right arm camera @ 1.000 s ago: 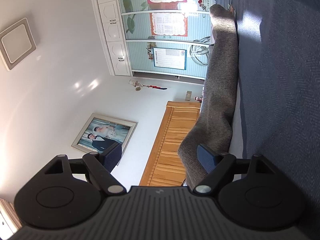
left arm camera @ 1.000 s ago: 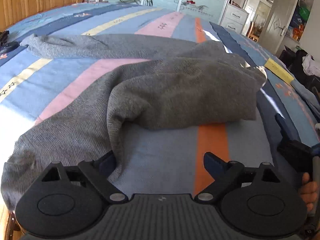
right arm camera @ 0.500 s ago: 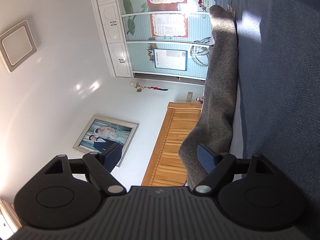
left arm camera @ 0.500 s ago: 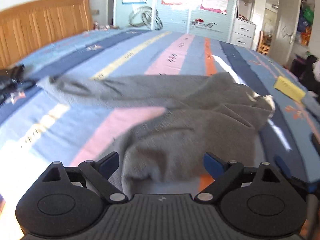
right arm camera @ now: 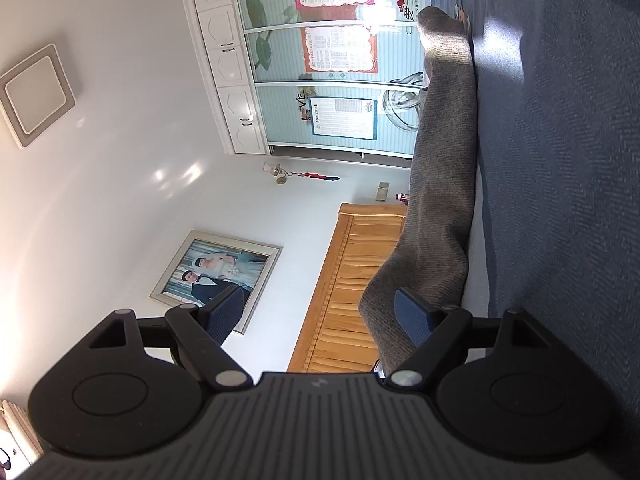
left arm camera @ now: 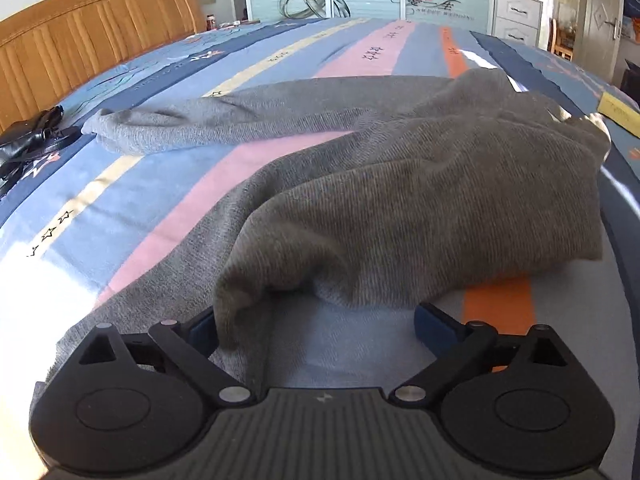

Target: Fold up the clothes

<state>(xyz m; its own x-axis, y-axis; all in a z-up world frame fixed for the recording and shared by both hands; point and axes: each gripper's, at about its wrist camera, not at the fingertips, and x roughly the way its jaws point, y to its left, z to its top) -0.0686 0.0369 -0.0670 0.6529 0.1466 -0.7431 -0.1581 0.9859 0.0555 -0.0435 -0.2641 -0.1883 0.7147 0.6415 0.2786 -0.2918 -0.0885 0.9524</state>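
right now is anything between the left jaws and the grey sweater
Nothing visible. The left gripper has its jaws opening right at the near edge of the grey knit sweater on the striped bedspread, with only bare bedspread between them.

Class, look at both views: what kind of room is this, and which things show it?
Most likely a home bedroom: a striped bed with a wooden headboard, a wardrobe, and a framed wedding photo.
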